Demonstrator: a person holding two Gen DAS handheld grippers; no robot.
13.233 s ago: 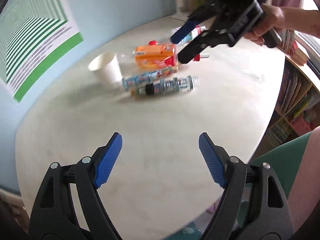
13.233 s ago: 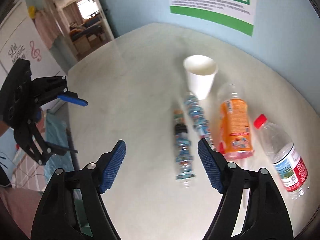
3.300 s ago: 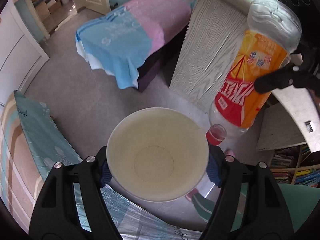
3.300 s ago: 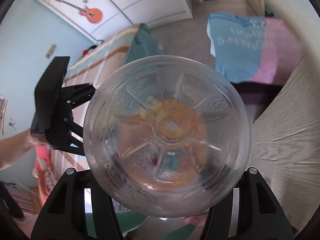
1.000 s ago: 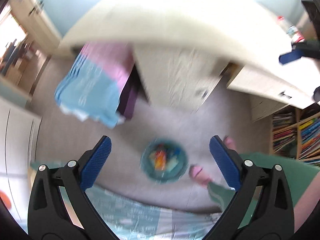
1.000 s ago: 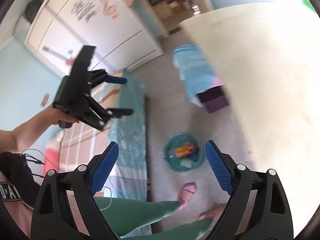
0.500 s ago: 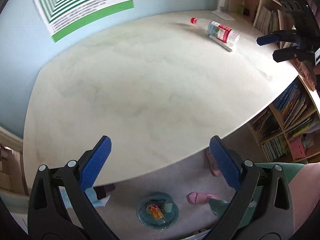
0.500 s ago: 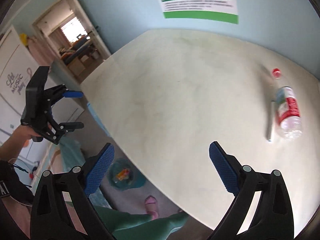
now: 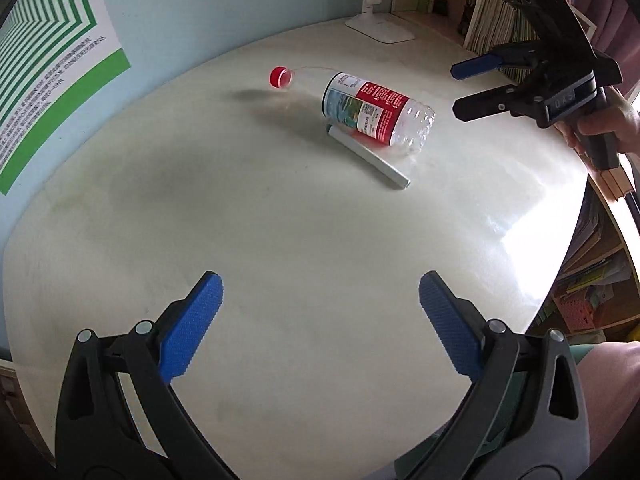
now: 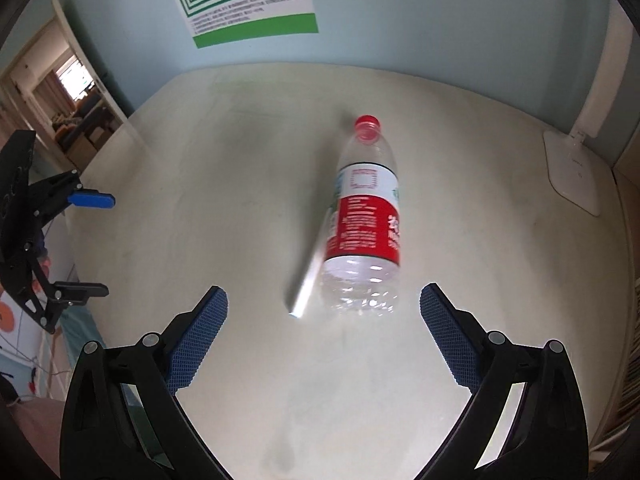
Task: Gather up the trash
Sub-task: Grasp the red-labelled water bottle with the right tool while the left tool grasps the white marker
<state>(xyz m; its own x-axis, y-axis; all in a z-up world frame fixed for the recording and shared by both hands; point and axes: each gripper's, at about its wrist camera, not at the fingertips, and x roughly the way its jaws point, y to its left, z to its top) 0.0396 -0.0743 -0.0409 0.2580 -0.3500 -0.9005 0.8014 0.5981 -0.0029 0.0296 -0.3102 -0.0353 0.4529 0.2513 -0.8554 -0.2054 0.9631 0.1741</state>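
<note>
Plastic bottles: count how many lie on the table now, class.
1. The plastic bottle lies on its side mid-table, red cap toward the wall, a grey stick alongside it.

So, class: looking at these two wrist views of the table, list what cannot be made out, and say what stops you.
- Bottle label text: right wrist view, blurred and too small.
- Grey stick beside it: left wrist view, far end hidden under the bottle.
- Lamp: right wrist view, top cut off by the edge.
</note>
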